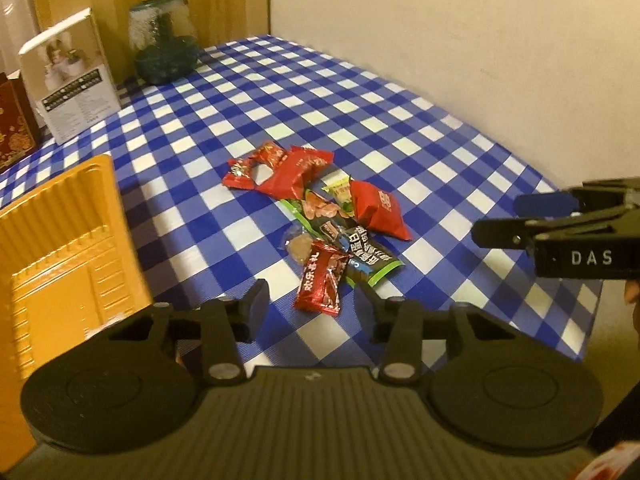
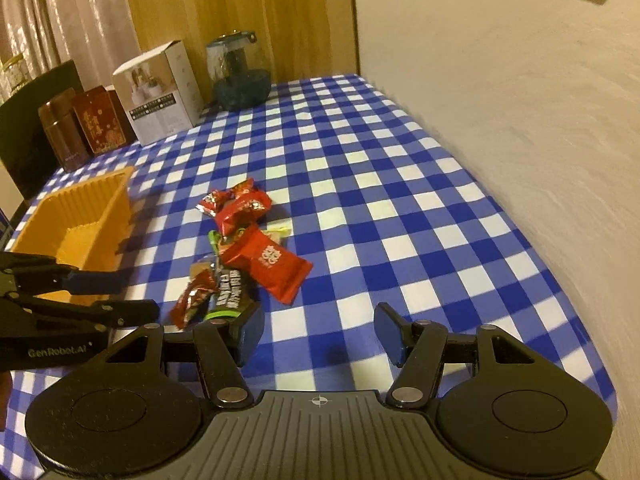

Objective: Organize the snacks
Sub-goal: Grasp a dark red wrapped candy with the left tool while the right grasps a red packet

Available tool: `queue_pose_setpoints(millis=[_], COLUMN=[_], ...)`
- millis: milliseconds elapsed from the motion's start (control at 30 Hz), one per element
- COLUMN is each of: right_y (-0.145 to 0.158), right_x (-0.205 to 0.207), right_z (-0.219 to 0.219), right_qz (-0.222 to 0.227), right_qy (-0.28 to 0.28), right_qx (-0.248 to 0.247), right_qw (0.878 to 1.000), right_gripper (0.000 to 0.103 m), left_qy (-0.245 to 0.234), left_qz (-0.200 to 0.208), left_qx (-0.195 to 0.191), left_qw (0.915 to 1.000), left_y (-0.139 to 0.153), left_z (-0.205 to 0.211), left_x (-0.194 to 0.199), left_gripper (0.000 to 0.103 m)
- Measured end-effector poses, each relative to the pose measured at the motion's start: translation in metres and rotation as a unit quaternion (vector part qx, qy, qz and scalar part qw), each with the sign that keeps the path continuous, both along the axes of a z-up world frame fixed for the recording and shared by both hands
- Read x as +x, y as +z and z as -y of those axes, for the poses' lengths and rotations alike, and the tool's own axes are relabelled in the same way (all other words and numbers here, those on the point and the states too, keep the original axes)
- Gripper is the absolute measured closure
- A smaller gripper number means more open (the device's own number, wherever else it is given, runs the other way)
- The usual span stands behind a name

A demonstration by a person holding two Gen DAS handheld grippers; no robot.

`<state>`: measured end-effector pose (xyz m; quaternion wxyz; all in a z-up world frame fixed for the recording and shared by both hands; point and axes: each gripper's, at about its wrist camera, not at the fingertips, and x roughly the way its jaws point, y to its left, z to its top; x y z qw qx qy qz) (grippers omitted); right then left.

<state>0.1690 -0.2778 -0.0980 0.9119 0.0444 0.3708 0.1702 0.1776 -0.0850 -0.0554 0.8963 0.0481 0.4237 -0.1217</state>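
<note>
A pile of snack packets (image 1: 320,208) lies mid-table on the blue-and-white checked cloth; it also shows in the right wrist view (image 2: 244,248). It holds several red packets, a black-and-green packet (image 1: 368,256) and a small red candy (image 1: 322,284) nearest me. An orange plastic tray (image 1: 60,240) stands to the left, also in the right wrist view (image 2: 76,224). My left gripper (image 1: 314,300) is open and empty, just short of the small red candy. My right gripper (image 2: 320,332) is open and empty, right of the pile. It shows from the side in the left wrist view (image 1: 516,220).
A white carton (image 1: 68,76), a dark red box (image 1: 12,120) and a glass jar (image 1: 164,40) stand along the table's far left edge. A cream wall (image 1: 480,40) runs along the right side. The table's near right corner (image 1: 580,340) drops off.
</note>
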Motion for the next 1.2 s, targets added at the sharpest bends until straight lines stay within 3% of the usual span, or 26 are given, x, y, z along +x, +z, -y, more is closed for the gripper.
queue_pose_setpoints(millis=[133,267,567,833,1200], right_y=[-0.009,-0.015,-0.022,-0.025,-0.031], right_x=[0.014,0.026,0.041,0.047,0.061], right_z=[-0.003,-0.006,-0.011,-0.022,-0.044], right_qz=[-0.002,-0.003,-0.006,0.007,0.031], right_qy=[0.014,0.026,0.039,0.07,0.128], right_qx=[0.0,0.002,0.003,-0.01,-0.041], right_qw=[1.0,1.0,0.999,0.997,0.99], right_gripper=[0.042,0.042,0.042,0.042,0.042], left_qy=[-0.006,-0.014,-0.013,-0.007,0.006], left_qz=[-0.006,-0.009,-0.019,-0.022,-0.017], left_qx=[0.001,0.018,0.014,0.007,0.009], left_qw=[1.0,0.9997,0.9996,0.9997,0.9998], left_y=[-0.011,-0.021,-0.033,-0.033,-0.028], left_z=[0.007,0.015,0.018,0.016,0.012], left_x=[0.011,0.02,0.034,0.034,0.031], left_gripper=[0.068,0.071,0.075,0.082,0.082])
